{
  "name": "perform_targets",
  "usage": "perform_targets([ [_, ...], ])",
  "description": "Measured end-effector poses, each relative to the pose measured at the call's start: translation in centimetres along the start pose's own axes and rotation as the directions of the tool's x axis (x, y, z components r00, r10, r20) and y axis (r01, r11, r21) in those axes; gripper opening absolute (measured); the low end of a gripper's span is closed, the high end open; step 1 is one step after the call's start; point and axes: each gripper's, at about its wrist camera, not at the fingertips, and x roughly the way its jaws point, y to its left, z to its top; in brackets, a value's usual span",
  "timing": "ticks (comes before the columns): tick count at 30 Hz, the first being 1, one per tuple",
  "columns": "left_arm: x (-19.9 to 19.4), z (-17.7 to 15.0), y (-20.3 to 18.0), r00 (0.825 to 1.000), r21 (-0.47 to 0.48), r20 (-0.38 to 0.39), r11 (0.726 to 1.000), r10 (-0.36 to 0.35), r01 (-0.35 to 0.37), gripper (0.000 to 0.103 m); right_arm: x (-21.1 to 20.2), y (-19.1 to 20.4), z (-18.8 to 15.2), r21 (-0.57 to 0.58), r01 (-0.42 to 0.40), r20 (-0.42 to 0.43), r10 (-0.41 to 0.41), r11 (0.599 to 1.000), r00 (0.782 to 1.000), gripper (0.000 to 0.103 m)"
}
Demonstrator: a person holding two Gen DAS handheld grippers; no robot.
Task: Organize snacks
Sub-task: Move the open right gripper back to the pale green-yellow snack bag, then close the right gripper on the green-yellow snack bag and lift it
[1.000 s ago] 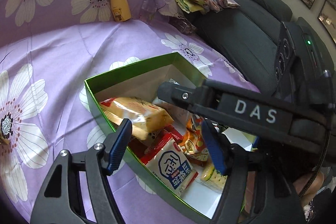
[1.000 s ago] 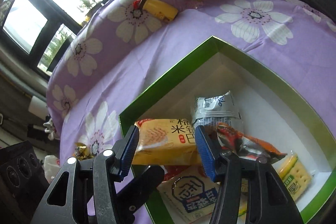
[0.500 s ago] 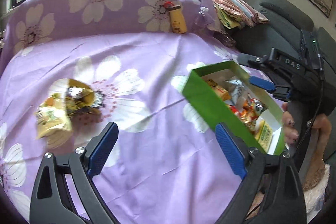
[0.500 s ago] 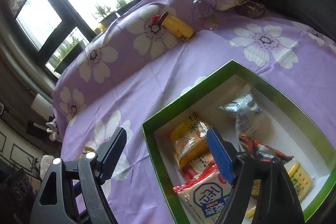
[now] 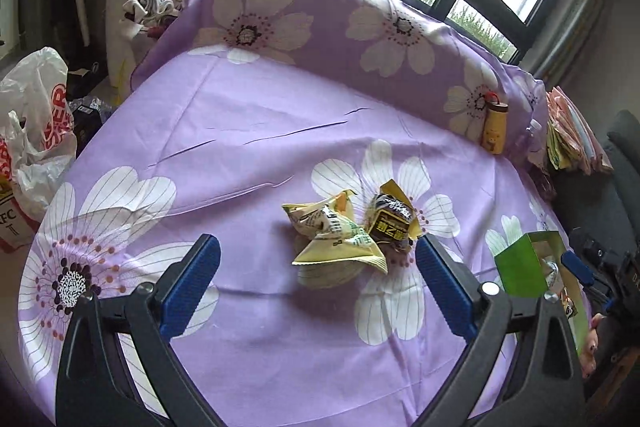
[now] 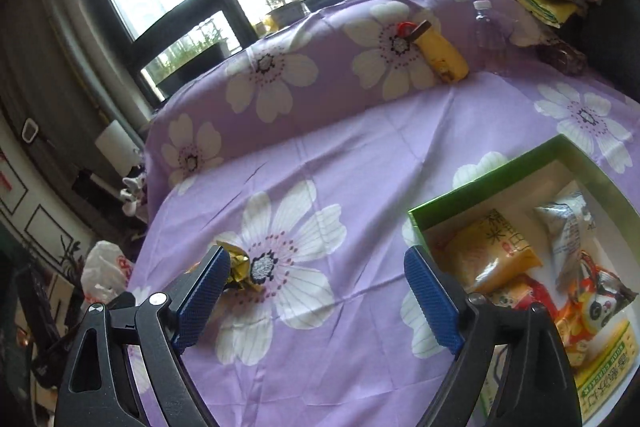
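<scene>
Purple cloth (image 5: 256, 131) now fills view; left claw (image 5: 316, 277) opened empty.

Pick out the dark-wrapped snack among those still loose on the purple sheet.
The brown-and-gold packet, right of the pale yellow-green packets and nearest the left gripper's right finger.

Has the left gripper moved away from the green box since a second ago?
Yes. The left gripper has swung left off the green box, now facing the loose snacks, jaws just opened, empty.
</scene>
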Motion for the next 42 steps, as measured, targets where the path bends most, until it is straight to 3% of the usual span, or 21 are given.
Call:
perform_targets([
  [4,0.6,0.2,1.3,1.0,-0.052,-0.016,0.998,-0.022,0.021,0.099,1.5,2.2,-0.6,-0.036,-0.032,-0.048,0.03,0.999,0.998,0.089],
  [8,1.9,0.4,2.4,0.999,-0.109,-0.047,0.994,-0.018,0.012,0.099,3.8,4.4,-0.6,-0.018,-0.125,-0.128,0.121,0.992,0.984,0.089],
  [12,3.3,0.3,2.9,0.997,-0.134,-0.076,0.991,-0.008,-0.003,0.097,7.0,6.9,-0.2,0.043,-0.241,-0.228,0.245,0.97,0.942,0.089],
  [15,4.4,0.2,2.3,0.995,-0.105,-0.093,0.994,-0.022,0.012,0.094,9.7,9.1,-0.4,0.047,-0.288,-0.299,0.288,0.957,0.91,0.089],
  [18,5.6,-0.1,1.9,0.992,-0.081,-0.122,0.997,-0.028,0.018,0.089,12.5,11.4,-0.8,-0.007,-0.289,-0.353,0.268,0.957,0.896,0.088],
  [22,7.5,-0.6,2.0,0.983,-0.086,-0.178,0.996,-0.037,0.022,0.078,15.8,13.3,-1.9,-0.043,-0.31,-0.439,0.261,0.95,0.859,0.075],
  [25,8.1,-0.5,2.3,0.98,-0.118,-0.189,0.992,-0.057,0.035,0.072,17.4,13.4,-2.9,-0.052,-0.287,-0.474,0.229,0.956,0.85,0.071],
  [30,8.6,-0.8,1.7,0.971,-0.107,-0.215,0.991,-0.107,0.085,0.05,19.2,12.8,-4.0,-0.026,-0.295,-0.511,0.241,0.955,0.825,0.068],
  [32,8.8,-1.1,1.1,0.967,-0.076,-0.232,0.993,-0.11,0.095,0.031,19.7,12.6,-4.5,-0.015,-0.295,-0.525,0.244,0.955,0.816,0.062],
  [34,8.7,-1.4,0.4,0.969,-0.048,-0.227,0.995,-0.094,0.086,0.031,20.1,12.6,-5.0,-0.007,-0.305,-0.536,0.254,0.952,0.805,0.053],
  [42,6.5,-1.7,-1.4,0.976,0.016,-0.194,0.994,-0.102,0.107,0.03,17.8,12.3,-5.1,0.012,-0.344,-0.512,0.301,0.939,0.804,0.053],
])
